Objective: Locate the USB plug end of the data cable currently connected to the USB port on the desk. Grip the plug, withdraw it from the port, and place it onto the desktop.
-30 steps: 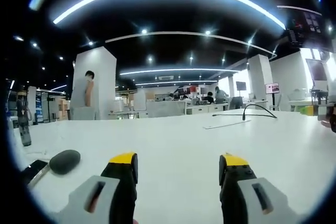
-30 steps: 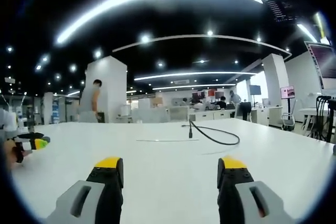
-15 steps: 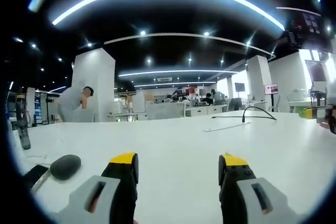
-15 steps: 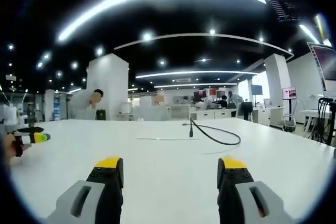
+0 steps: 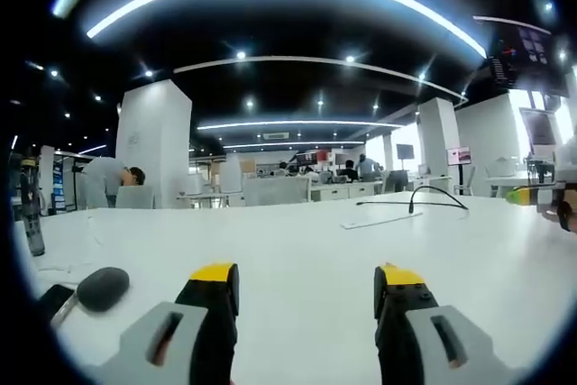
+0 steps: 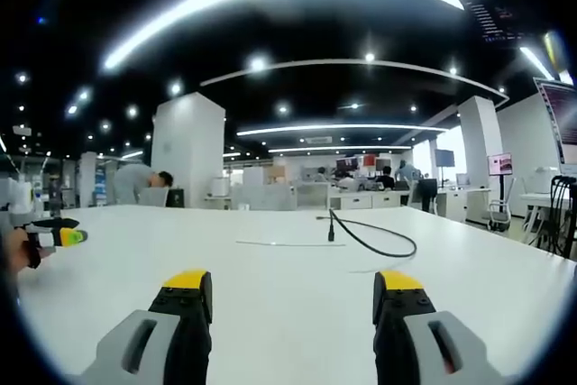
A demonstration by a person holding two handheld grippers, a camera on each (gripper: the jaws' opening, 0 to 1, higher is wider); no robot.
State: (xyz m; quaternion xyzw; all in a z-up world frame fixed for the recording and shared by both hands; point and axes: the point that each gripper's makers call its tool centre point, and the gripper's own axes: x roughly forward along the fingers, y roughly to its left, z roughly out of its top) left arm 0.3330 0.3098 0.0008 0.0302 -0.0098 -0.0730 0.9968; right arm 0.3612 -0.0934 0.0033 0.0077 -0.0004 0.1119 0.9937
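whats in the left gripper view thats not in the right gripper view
Left gripper view: a dark rounded object and a phone-like slab at the desk's near left, plus a dark bottle standing further back.

Right gripper view: the left gripper at its left edge, with a yellow-green tip.

Both: the white desk, the black cable with its plug standing upright at the port, a flat strip beside it, and each view's own gripper with jaws apart, holding nothing.
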